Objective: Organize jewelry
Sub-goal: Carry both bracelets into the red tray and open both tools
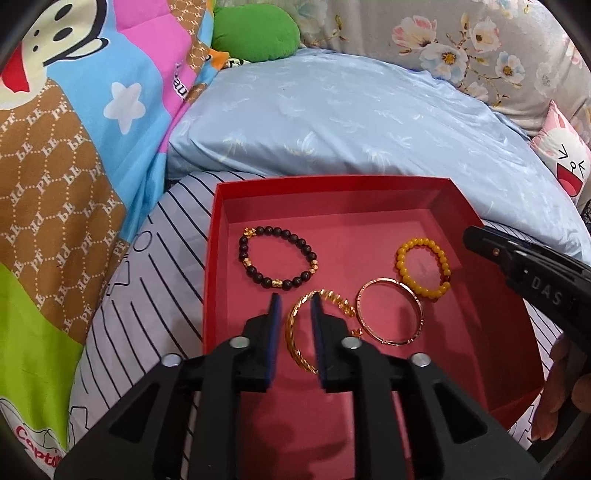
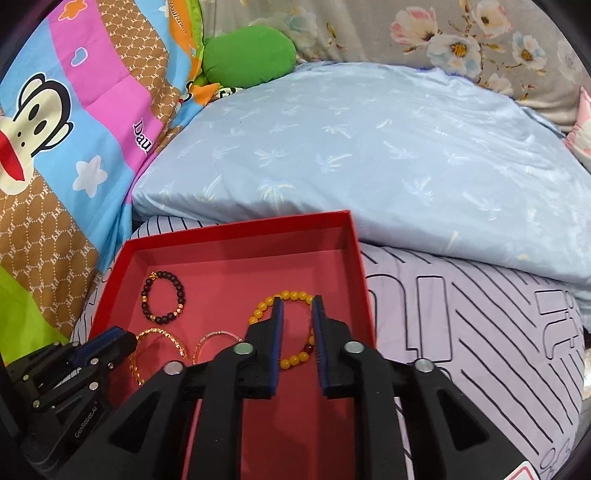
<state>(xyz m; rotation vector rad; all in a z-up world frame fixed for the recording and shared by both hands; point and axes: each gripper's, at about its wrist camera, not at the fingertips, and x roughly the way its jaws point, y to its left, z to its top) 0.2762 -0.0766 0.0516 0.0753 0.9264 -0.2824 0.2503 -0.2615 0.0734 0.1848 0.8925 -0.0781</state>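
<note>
An open red box [image 1: 210,277] [image 2: 240,225] lies on the bed. Inside it are a dark bead bracelet [image 1: 280,232] [image 2: 162,319], a yellow bead bracelet [image 1: 421,242] [image 2: 291,295], a textured gold bangle [image 1: 291,332] [image 2: 173,341] and a smooth rose-gold bangle [image 1: 388,281] [image 2: 218,334]. My left gripper [image 1: 295,299] [image 2: 110,343] hangs open just over the gold bangle, whose left arc shows in the gap between the pads. My right gripper [image 2: 297,301] [image 1: 517,266] is open above the yellow bracelet, straddling its ring. Neither gripper's pads press on anything.
The box rests on a striped lilac sheet [image 1: 147,277] [image 2: 461,314]. A pale blue pillow [image 1: 332,122] rises right behind it. A bright cartoon quilt [image 1: 74,147] banks up on the left, with a green plush [image 1: 255,29] beyond. A person's hand [image 1: 557,387] shows at the right edge.
</note>
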